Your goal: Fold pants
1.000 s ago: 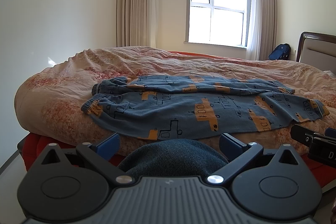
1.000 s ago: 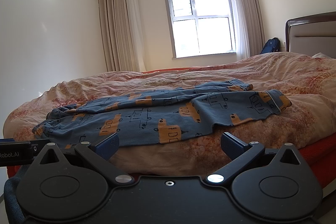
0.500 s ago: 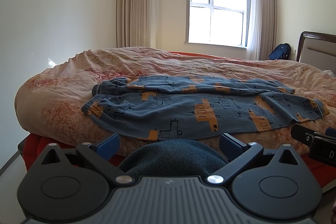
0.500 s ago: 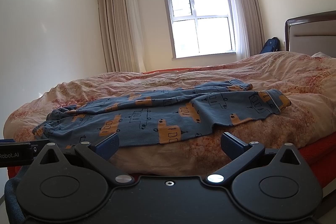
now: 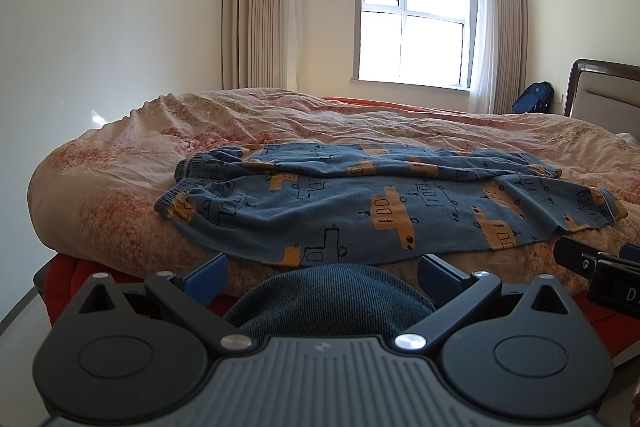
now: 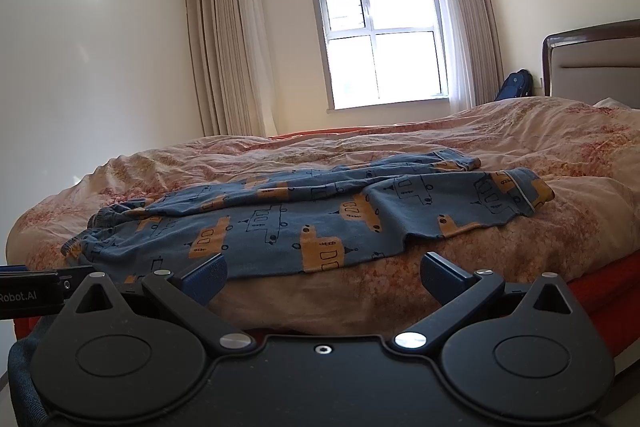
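Blue pants (image 5: 360, 211) with orange vehicle prints lie spread across the near side of the bed, waistband at the left, leg cuffs at the right. The same pants (image 6: 304, 223) fill the middle of the right wrist view. My left gripper (image 5: 322, 271) is open, low in front of the bed's near edge, with nothing between its fingers. My right gripper (image 6: 322, 271) is also open and short of the pants, holding nothing. The right gripper's black body (image 5: 600, 271) shows at the right edge of the left wrist view.
The bed carries a rumpled pink floral duvet (image 5: 120, 187) over a red base (image 6: 592, 283). A person's dark denim knee (image 5: 332, 299) sits between the left fingers. A headboard (image 6: 592, 63) stands at right, a blue backpack (image 5: 534, 98) by the window, a white wall at left.
Almost nothing has moved. The right wrist view has crept slightly closer to the bed; both grippers stay open and clear of the pants.
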